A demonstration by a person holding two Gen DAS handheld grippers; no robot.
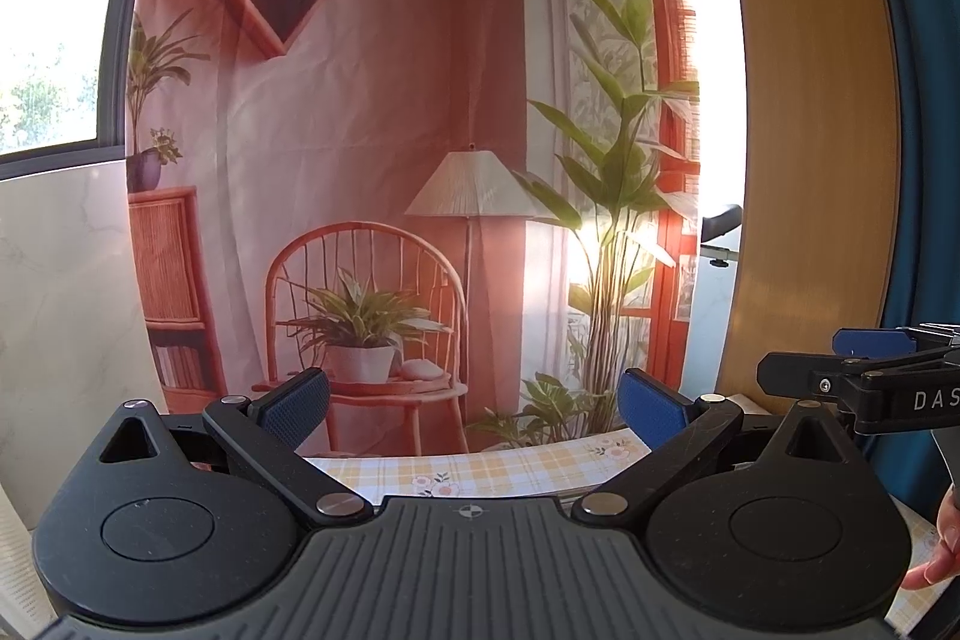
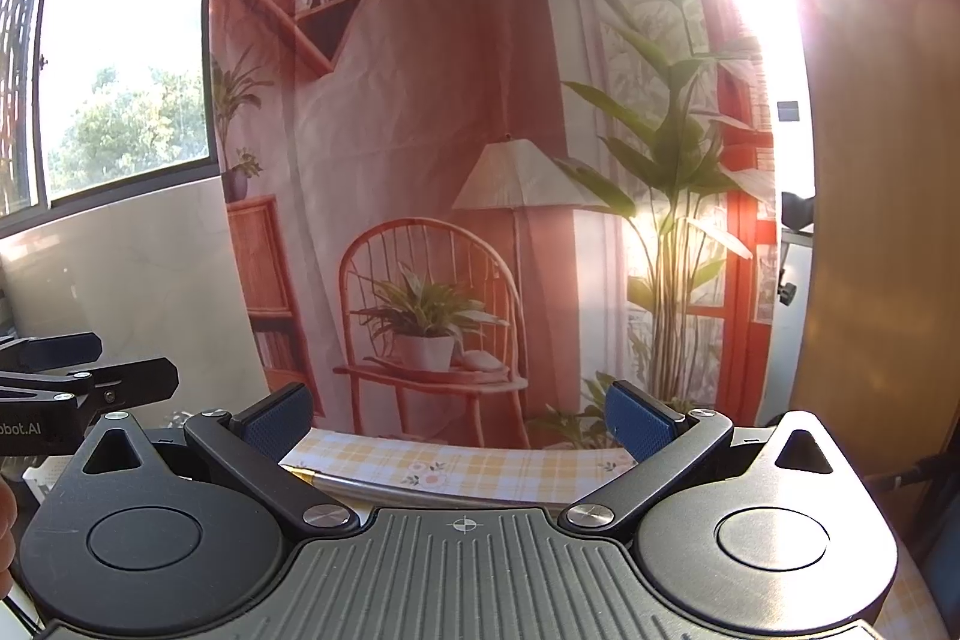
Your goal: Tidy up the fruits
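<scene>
Right view only: metal rod (image 2: 384,487) on checked tabletop (image 2: 480,466) ahead of right tool (image 2: 456,421). Left tool (image 1: 474,403), right tool: both spread wide, empty. Fruits: in neither view.

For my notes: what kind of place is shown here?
Probably a home-style recording corner: a printed backdrop of a cosy room hangs beside a real window, behind a table with a checked cloth.
</scene>
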